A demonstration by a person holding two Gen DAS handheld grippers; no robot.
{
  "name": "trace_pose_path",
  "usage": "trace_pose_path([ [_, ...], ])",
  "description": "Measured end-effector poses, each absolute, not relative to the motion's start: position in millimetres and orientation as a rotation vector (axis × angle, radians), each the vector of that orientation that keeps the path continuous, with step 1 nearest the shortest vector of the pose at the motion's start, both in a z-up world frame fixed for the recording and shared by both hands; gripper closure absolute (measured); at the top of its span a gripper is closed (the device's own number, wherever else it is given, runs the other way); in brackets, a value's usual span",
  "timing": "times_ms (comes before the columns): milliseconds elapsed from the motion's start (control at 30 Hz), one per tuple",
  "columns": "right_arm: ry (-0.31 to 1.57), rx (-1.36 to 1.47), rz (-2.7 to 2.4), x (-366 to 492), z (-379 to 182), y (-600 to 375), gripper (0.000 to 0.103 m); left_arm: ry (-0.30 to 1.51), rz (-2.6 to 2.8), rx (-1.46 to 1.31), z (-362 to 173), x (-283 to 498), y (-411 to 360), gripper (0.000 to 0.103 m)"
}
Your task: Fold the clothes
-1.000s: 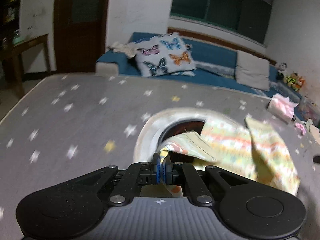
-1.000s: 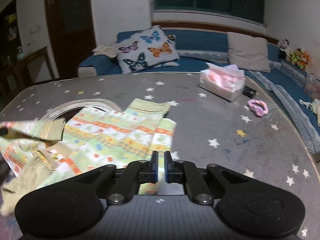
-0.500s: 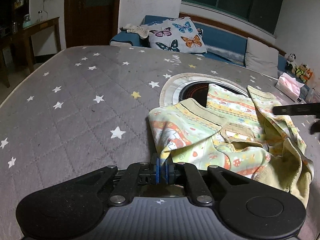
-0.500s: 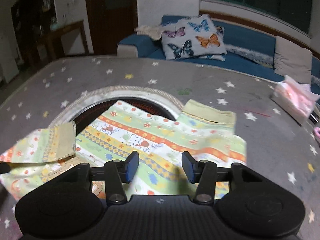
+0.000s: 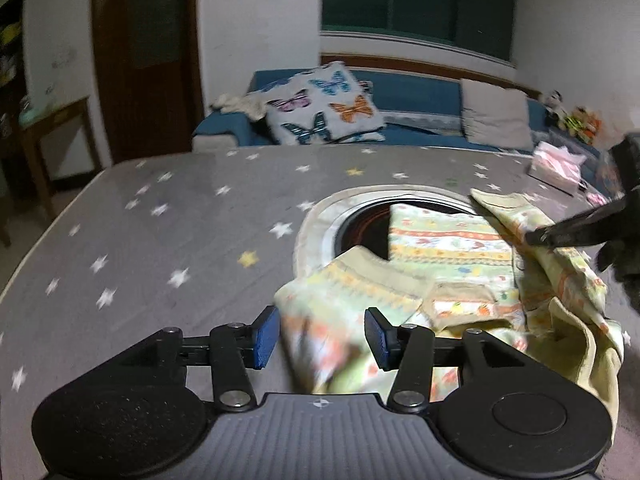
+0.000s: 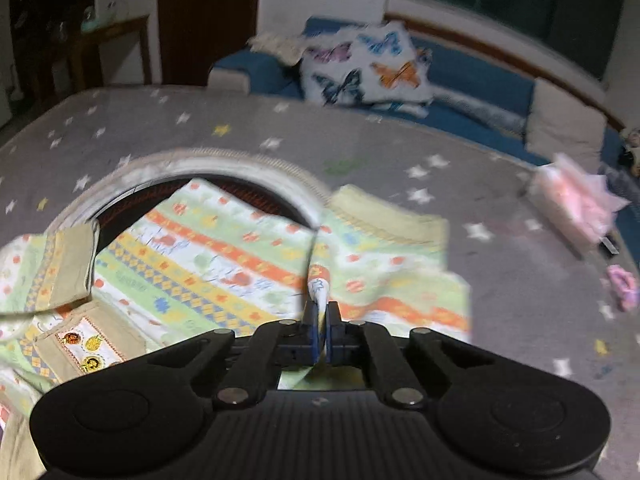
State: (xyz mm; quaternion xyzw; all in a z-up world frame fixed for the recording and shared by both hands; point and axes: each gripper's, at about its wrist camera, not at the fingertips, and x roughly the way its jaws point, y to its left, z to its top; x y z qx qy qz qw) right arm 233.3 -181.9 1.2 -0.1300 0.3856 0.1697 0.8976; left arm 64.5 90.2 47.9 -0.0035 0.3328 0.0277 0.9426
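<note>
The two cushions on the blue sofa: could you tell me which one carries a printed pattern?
The butterfly cushion at the sofa's left end, propped upright and printed with coloured butterflies. The plain cushion further right is a uniform pale grey.

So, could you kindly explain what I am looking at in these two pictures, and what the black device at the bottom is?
Each picture comes from a camera mounted on handheld tongs, one in each of a person's hands, looking forward along the two fingers. The left tongs stand open above a patterned garment that lies on a grey star-print table cover, partly over a round opening. The right tongs are shut on a fold of that garment. A tissue pack and a pink hair tie lie to the right. A sofa with a butterfly cushion is behind.
</note>
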Motion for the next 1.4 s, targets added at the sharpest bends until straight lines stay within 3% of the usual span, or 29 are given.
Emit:
trace_pose_path([
  [267, 0.677, -0.099, 0.167, 178.9, 44.5, -288.9, 0.101, 0.726, 0.000, 0.104, 24.0, 98.7, 64.9, 0.053],
  [467, 0.746, 0.041, -0.011, 115.3, 26.1, -362.7, 0.098, 0.763, 0.046, 0.093, 7.6, 101.4, 75.1, 0.053],
  [633, 0.816, 0.071, -0.081, 87.9, 2.4, -386.7, 0.072, 0.765, 0.106, 0.113, 0.8, 97.4, 84.8, 0.053],
  [767, 0.787, -0.007, -0.060, 88.6, 4.7, -372.1, 0.038, 0.765, 0.144, 0.100, -1.0, 93.7, 94.5, 0.053],
  [867, 0.775, -0.097, -0.020, 99.8, 1.7, -352.3, 0.026, 0.764, 0.172, 0.090, -2.4, 90.9, 101.8, 0.052],
  [1100, 0.759, -0.246, -0.003, 132.6, -12.5, -325.1, 0.023, 0.762, 0.245, 0.106, -3.7, 87.1, 110.4, 0.055],
  [1400, 0.705, -0.020, -0.260, 131.8, 13.7, -410.1, 0.018, 0.772, 0.314, 0.091, -0.5, 81.5, 128.9, 0.057],
])
